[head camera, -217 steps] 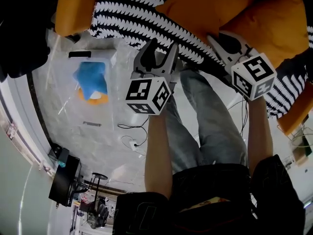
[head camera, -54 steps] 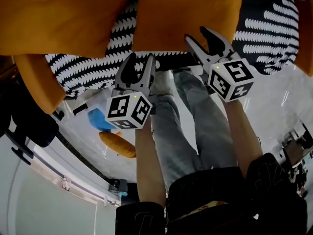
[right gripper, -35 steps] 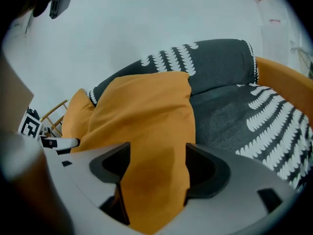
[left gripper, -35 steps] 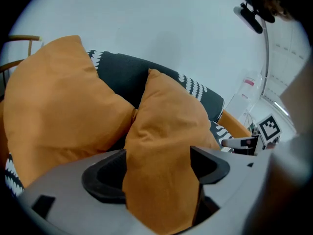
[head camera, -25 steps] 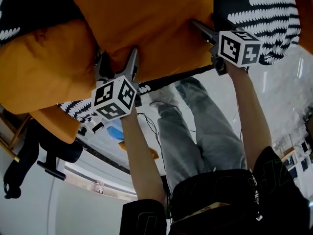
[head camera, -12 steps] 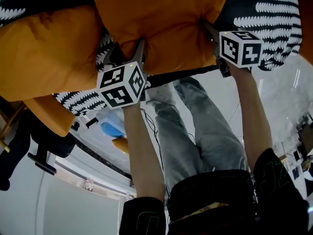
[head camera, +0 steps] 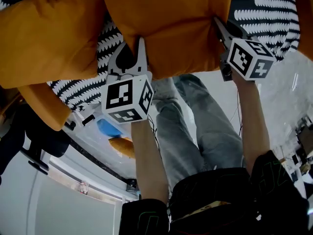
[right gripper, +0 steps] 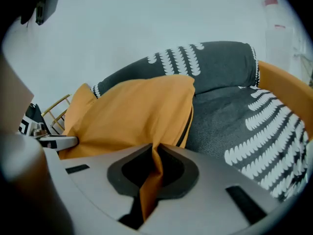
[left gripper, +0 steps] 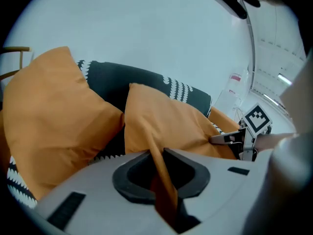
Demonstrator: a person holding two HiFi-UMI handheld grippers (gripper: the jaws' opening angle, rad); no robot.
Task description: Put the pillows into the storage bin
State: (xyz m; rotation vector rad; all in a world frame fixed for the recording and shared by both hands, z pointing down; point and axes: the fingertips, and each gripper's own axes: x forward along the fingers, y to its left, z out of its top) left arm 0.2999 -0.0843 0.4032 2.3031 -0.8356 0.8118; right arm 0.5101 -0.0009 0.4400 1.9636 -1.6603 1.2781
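Observation:
An orange pillow (head camera: 166,23) is held up between both grippers in front of a black sofa with white pattern (head camera: 264,13). My left gripper (head camera: 134,58) has just been closing and is shut on the pillow's lower left edge; in the left gripper view a fold of orange fabric (left gripper: 164,190) runs between the jaws of that gripper (left gripper: 159,158). My right gripper (head camera: 220,26) has also just been closing and is shut on the pillow's right edge, with a pinched fold (right gripper: 151,180) between the jaws of the right gripper (right gripper: 155,153). The pillow body (right gripper: 132,116) stretches toward the left gripper (right gripper: 58,142).
A second orange pillow (head camera: 49,33) leans on the sofa at the left, and is also seen as a big orange pillow (left gripper: 49,126). Another orange cushion (head camera: 44,106) lies below it. A blue and orange soft thing (head camera: 112,131) sits on the pale floor. A black chair (head camera: 39,141) stands at left.
Both grippers' jaws went from wide around the pillow's edges to closed on them. Both hands and the pillow have come up and toward the person.

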